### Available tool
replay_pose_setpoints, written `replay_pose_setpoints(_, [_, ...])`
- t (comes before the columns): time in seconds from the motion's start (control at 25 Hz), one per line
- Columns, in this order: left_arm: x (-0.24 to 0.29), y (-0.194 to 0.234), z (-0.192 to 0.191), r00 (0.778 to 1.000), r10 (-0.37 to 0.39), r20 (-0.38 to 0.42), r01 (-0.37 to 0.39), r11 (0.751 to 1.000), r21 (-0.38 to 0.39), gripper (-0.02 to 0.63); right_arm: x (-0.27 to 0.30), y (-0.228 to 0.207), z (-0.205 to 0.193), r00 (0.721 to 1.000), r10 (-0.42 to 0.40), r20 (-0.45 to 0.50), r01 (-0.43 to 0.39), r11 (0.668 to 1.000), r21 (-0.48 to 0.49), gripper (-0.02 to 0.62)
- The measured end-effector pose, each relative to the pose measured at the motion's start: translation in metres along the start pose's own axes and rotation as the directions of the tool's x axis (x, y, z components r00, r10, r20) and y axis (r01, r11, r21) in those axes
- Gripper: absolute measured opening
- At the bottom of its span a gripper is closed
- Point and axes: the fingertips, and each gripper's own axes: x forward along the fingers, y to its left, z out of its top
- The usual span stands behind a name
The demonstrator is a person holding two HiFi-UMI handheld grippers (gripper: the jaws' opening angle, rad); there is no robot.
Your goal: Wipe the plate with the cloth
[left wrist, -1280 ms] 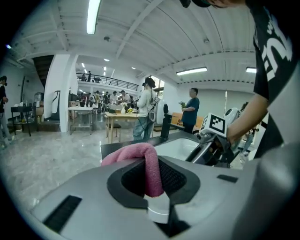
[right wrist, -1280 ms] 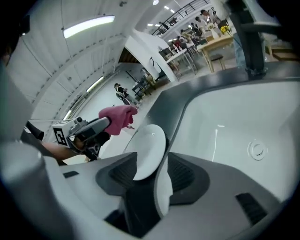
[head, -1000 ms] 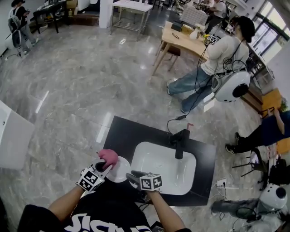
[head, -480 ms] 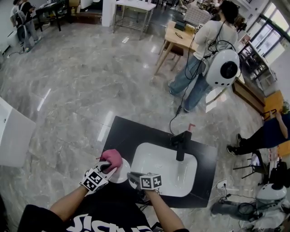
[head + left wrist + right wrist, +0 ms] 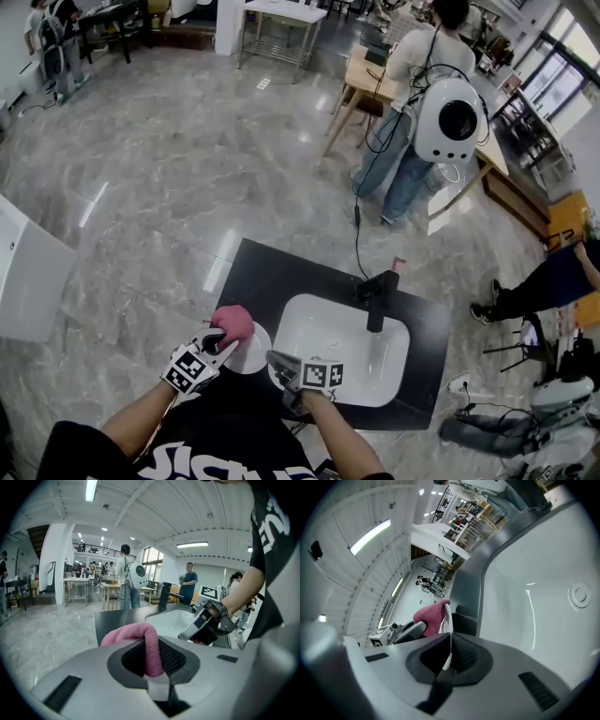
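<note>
While the left gripper [image 5: 216, 347] pinches the cloth [image 5: 232, 323] and the right gripper [image 5: 279, 360] clamps the plate [image 5: 251, 352] by its rim, the 2 pickups are done. Wiping itself looks barely begun.

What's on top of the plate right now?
The pink cloth, pinched in the left claw, covers the plate's far left edge. The rest looks bare white; whatever lies beneath the cloth is hidden.

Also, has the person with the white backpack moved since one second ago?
Yes. Against the wooden table, the person has shifted left and up in the head view, further in along the table. The backpack went the same way.
</note>
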Motion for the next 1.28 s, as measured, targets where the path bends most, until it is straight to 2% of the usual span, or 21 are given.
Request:
replay_pose_setpoints(0.24, [-0.025,0.016,0.025,0.996,0.08,0.05,-0.084,0.993,0.078,0.054,-0.016,0.016,0.013,0.994,0.051,0.1,-0.054,0.998,0.031,0.025])
replay_pose_setpoints(0.4, [-0.027,0.017,0.05,0.988,0.151,0.044,-0.157,0.968,0.196,0.054,-0.032,0.043,0.022,0.98,0.1,0.17,-0.106,0.994,0.026,0.025])
replay_pose_setpoints(0.52, [-0.024,0.006,0.078,0.982,0.181,0.047,-0.187,0.948,0.257,0.054,-0.04,0.073,0.032,0.969,0.129,0.211,-0.132,0.991,0.001,0.026])
replay_pose_setpoints(0.64, [-0.016,-0.013,0.102,0.984,0.171,0.06,-0.18,0.943,0.278,0.052,-0.043,0.098,0.043,0.953,0.154,0.261,-0.155,0.988,-0.015,0.026])
replay_pose_setpoints(0.76, [-0.011,-0.04,0.116,0.992,0.113,0.063,-0.127,0.941,0.314,0.052,-0.045,0.11,0.054,0.937,0.166,0.308,-0.17,0.985,-0.015,0.026])
replay_pose_setpoints(0.88, [-0.013,-0.069,0.118,0.998,0.043,0.051,-0.058,0.929,0.366,0.052,-0.055,0.114,0.07,0.917,0.172,0.361,-0.173,0.985,-0.029,0.026])
replay_pose_setpoints(0.96, [-0.017,-0.078,0.113,0.999,0.025,0.039,-0.038,0.919,0.393,0.052,-0.063,0.115,0.081,0.905,0.171,0.39,-0.163,0.985,-0.053,0.026])
replay_pose_setpoints(1.12, [-0.028,-0.07,0.103,0.999,0.046,0.026,-0.053,0.906,0.421,0.052,-0.071,0.117,0.085,0.89,0.172,0.421,-0.177,0.984,-0.027,0.026])
replay_pose_setpoints(1.28, [-0.039,-0.044,0.095,0.993,0.12,0.018,-0.117,0.903,0.414,0.052,-0.077,0.117,0.077,0.882,0.184,0.433,-0.205,0.979,0.002,0.026])
